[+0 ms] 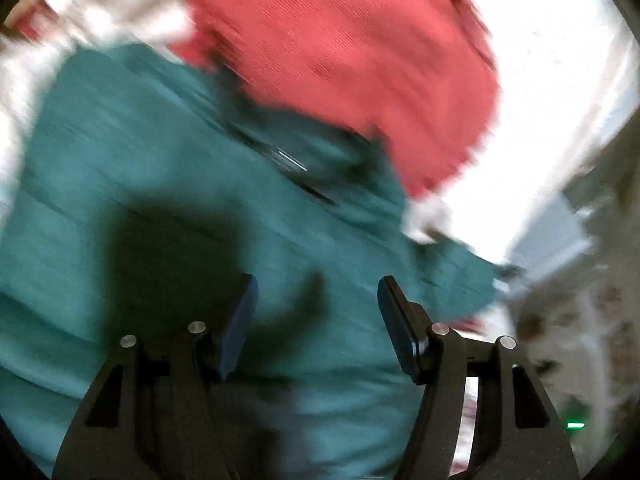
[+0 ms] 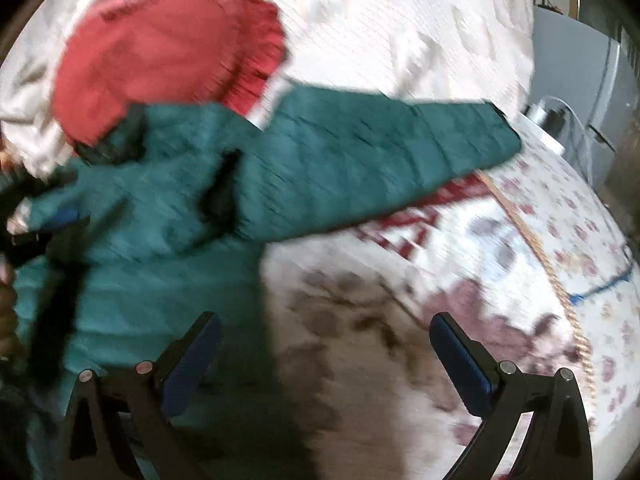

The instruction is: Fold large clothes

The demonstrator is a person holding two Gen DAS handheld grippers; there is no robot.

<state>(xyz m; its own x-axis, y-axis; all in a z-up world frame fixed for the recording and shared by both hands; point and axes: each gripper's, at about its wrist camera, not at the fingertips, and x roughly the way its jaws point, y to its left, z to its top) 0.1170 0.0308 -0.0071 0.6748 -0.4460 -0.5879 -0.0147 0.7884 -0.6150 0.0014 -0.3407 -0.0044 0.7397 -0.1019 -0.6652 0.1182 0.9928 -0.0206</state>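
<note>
Both views are pretty blurry. My left gripper (image 1: 318, 308) hangs wide open over the teal jacket (image 1: 160, 200), holding nothing. My right gripper (image 2: 326, 344) is wide open too, over the patterned bedspread (image 2: 500, 280). One sleeve (image 2: 400, 140) lies stretched toward the bed's edge, and a red garment (image 2: 160, 52) touches the collar end.

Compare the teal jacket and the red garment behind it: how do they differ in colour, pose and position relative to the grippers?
Colour: the teal jacket is blue-green with dark trim; the red garment is plain red.
Pose: the teal jacket lies spread with one sleeve stretched out straight; the red garment sits in a compact rounded heap.
Position: the teal jacket lies right under the open left gripper and beside the open right gripper; the red garment lies beyond it.
Shared: neither is gripped.
</note>
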